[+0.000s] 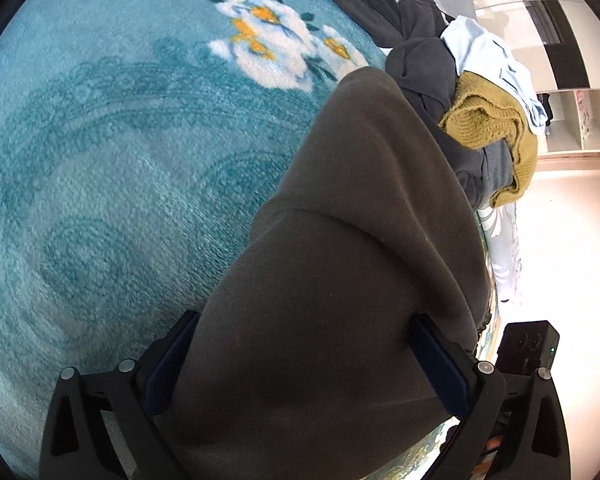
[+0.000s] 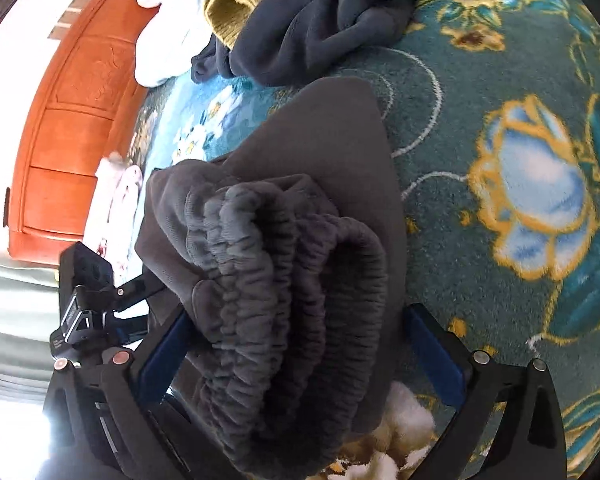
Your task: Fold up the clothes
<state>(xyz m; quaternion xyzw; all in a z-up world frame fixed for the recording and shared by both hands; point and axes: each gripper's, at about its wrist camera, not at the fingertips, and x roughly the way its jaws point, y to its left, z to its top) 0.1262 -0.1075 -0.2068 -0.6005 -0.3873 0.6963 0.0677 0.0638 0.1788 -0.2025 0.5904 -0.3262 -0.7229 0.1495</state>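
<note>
Dark grey-brown sweatpants [image 1: 340, 260] lie over a teal floral blanket [image 1: 100, 160]. In the left wrist view the fabric fills the gap of my left gripper [image 1: 304, 344], whose jaws stand wide apart around it. In the right wrist view the gathered elastic waistband [image 2: 284, 300] bunches between the jaws of my right gripper [image 2: 296, 336], also wide apart. The folded pants [image 2: 332, 140] stretch away from it. The fabric hides the inner pads, so the grip itself is not visible.
A pile of clothes sits beyond: dark grey garments [image 1: 420, 60] [image 2: 320, 20], a mustard knit [image 1: 496, 128] [image 2: 228, 4], a pale blue shirt [image 1: 484, 52]. An orange wooden headboard [image 2: 72, 128] and white items [image 2: 168, 32] lie left. The other gripper [image 2: 84, 304] shows there.
</note>
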